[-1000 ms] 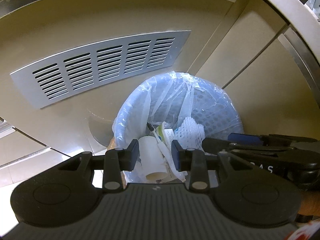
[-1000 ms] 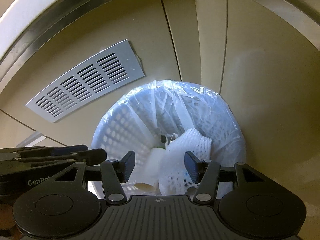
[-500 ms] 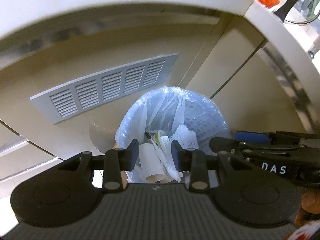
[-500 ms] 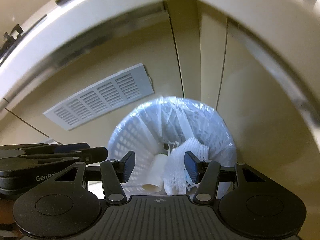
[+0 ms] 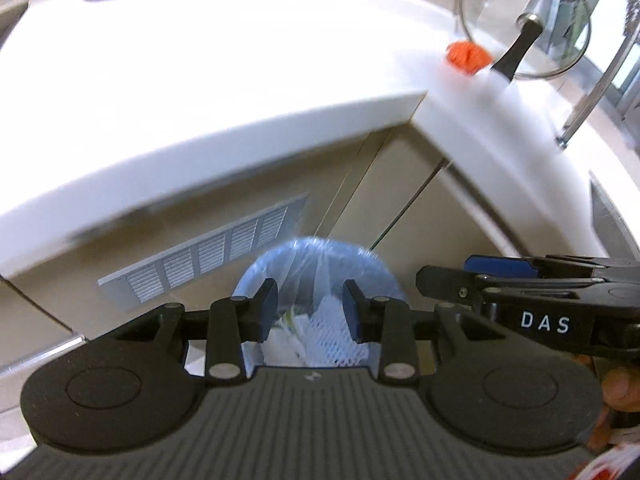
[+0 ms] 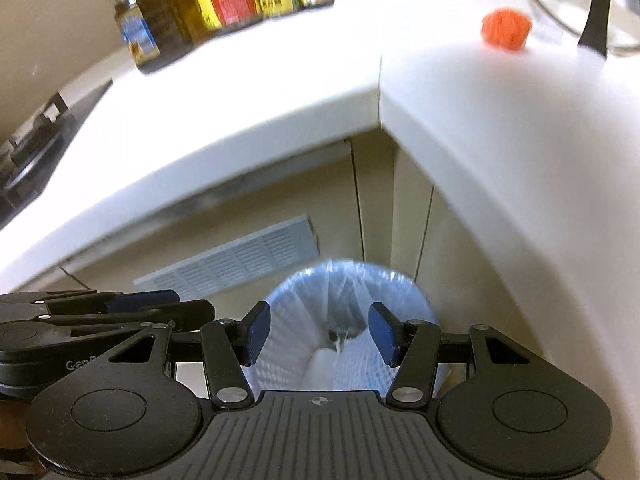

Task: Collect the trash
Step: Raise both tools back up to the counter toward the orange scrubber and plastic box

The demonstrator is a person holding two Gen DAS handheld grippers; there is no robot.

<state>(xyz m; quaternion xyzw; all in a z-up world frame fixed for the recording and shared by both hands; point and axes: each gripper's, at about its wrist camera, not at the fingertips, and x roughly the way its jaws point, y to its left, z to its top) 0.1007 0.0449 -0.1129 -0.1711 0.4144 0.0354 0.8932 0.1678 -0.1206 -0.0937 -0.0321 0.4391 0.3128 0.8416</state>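
Note:
A blue mesh bin [image 5: 320, 256] [image 6: 352, 280] with a clear liner stands on the floor in the cabinet corner, below both grippers. Inside lie a white foam net [image 5: 332, 332] [image 6: 360, 368] and other pale scraps. My left gripper [image 5: 310, 308] hangs well above the bin, open with a narrow gap and nothing between its pads. To its right, at the same height, my right gripper [image 6: 319, 332] is open wider and also empty. A small orange lump [image 5: 468, 56] [image 6: 506, 32] sits on the white countertop [image 5: 200, 100] near the corner.
Bottles and jars [image 6: 224, 12] stand at the back of the counter. A glass lid with a black handle [image 5: 520, 48] leans beside the orange lump. A stove [image 6: 28, 148] is at far left. A grey vent grille [image 5: 208, 256] is set in the cabinet front behind the bin.
Both grippers have risen away from the bin, which now looks smaller. The countertop, bottles and orange lump have come into view. Neither pair of jaws has changed.

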